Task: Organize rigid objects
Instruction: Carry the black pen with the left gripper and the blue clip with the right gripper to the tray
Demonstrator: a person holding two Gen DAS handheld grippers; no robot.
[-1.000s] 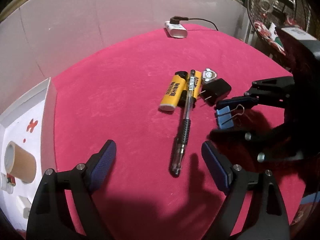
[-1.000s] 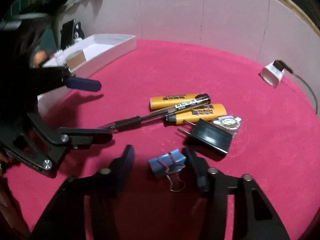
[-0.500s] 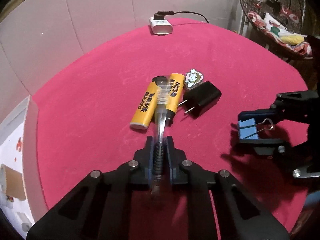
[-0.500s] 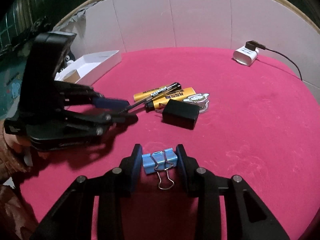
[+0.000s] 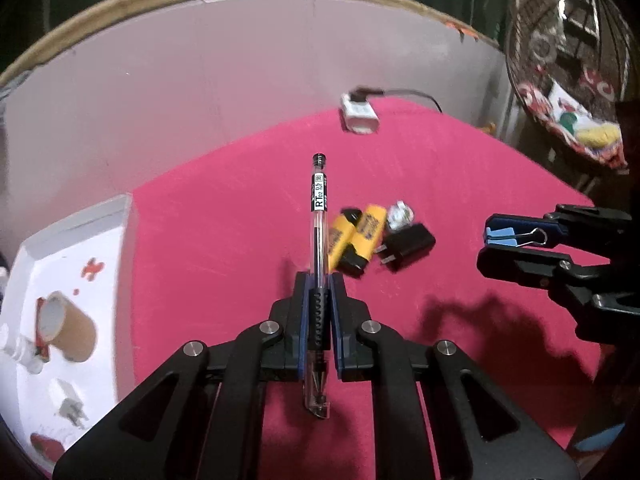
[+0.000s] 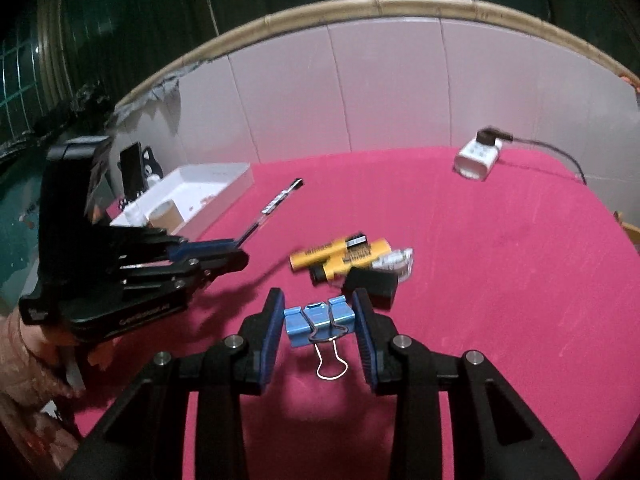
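Fingers (image 5: 338, 312) of left gripper (image 5: 319, 304) clamped pen (image 5: 319, 216); right gripper (image 6: 320, 320) clamped binder clip (image 6: 318, 320). White tray (image 5: 124, 220), far left on desk (image 5: 460, 184), held tape roll (image 5: 70, 330), plug (image 5: 70, 404).

Pen (image 5: 319, 216) in your left gripper (image 5: 319, 312): white barrel label reads "RT", then smaller "02", "05" | yellow lighters (image 5: 356, 240): dark print, too blurred to read | your left gripper's body, seen from the right wrist: embossed wording, illegible.

Red table (image 5: 224, 240) bears white tray (image 5: 120, 232), yellow lighters (image 5: 356, 240), black plug (image 5: 408, 246)
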